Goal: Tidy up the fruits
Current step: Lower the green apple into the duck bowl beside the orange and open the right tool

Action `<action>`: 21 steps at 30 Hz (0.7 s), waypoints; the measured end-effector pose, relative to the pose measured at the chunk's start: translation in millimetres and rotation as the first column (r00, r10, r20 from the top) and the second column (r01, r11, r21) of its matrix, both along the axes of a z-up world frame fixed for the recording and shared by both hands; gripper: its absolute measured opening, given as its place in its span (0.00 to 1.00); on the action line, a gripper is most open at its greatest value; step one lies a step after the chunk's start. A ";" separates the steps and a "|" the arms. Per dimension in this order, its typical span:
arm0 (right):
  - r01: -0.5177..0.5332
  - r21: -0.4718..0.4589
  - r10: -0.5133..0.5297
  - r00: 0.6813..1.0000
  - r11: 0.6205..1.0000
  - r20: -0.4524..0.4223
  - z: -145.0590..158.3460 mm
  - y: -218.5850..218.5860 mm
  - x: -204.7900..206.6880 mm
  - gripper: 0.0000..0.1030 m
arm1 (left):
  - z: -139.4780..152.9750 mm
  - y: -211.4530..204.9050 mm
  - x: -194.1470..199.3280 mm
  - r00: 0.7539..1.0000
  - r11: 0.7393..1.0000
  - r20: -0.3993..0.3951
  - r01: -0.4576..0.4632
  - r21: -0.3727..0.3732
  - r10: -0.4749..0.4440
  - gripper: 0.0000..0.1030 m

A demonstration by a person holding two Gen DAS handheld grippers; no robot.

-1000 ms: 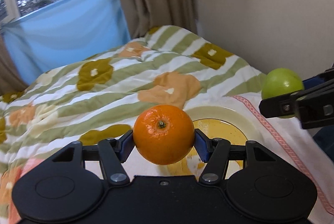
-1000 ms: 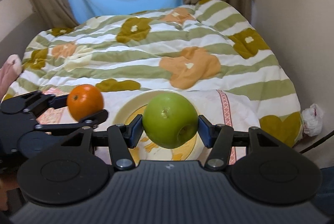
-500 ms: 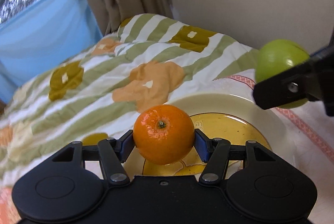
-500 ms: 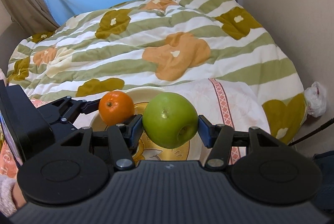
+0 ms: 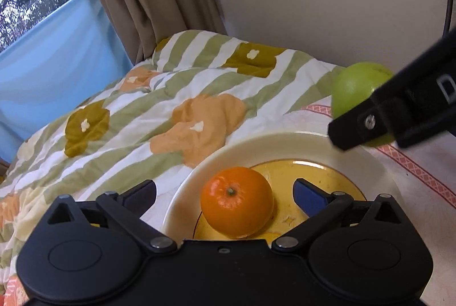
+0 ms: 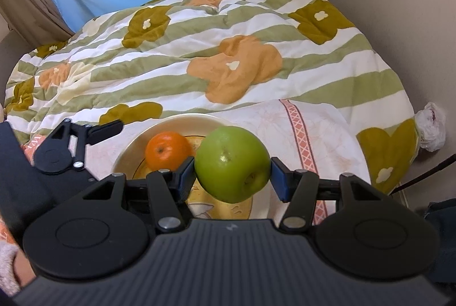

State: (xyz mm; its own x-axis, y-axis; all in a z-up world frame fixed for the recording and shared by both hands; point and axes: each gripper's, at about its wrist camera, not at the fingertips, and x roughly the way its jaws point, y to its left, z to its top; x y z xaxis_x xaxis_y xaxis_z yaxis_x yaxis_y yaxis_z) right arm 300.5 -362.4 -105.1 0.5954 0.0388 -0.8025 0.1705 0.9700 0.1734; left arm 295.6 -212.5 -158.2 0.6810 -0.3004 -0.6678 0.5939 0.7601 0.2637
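On the left, the left gripper has just opened its jaws wide. Half a second ago the blue pads pressed on the orange; now each pad stands clearly apart from it, with open space on both sides. The orange lies on the plate, on the left part of the yellow middle, close to the cream rim on that side. It seems to rest there by its own weight. The plate stands on a white cloth with a pink border, which lies over the near edge of the flowered quilt.

So, as I judge it, the first fruit is delivered and the left gripper only needs to draw back without pushing the orange.

To the right, the right gripper holds the green apple firmly between its two pads, at a narrow-to-medium opening, the same as a second ago. In the right wrist view the apple hangs over the right half of the plate, just beside the orange; whether it touches the plate I cannot tell. Both grippers have come lower toward the plate during the last second.

The apple is not yet released. There is free space on the right side of the plate, so I think it can go down there.
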 end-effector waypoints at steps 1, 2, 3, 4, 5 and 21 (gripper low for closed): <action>0.001 -0.001 -0.001 1.000 1.000 -0.001 0.2 -1.7 -0.4 0.68 | 1.3 3.3 -0.8 1.000 1.000 -0.006 -0.006 -0.001 0.006 1.00; -0.001 -0.003 0.001 1.000 1.000 -0.003 0.3 -2.8 -0.5 0.68 | 3.2 7.4 -1.5 1.000 1.000 -0.014 -0.015 -0.006 0.014 1.00; -0.004 -0.005 0.004 1.000 1.000 -0.004 0.3 -3.8 -0.4 0.68 | 5.6 12.2 -2.2 0.999 1.000 -0.021 -0.026 -0.013 0.026 1.00; -0.011 -0.008 0.011 1.000 1.000 -0.006 -0.4 -4.7 0.2 0.68 | 8.0 16.3 -3.0 0.999 0.999 -0.028 -0.036 -0.020 0.035 1.00; -0.017 -0.009 0.017 1.000 1.000 -0.006 -1.1 -5.0 0.8 0.68 | 10.7 20.9 -4.0 0.998 0.999 -0.035 -0.046 -0.026 0.045 1.00; -0.232 -0.050 0.233 0.972 0.972 0.034 -46.8 14.7 30.8 0.68 | 29.3 65.1 -26.5 0.992 0.993 -0.054 -0.112 -0.033 0.110 1.00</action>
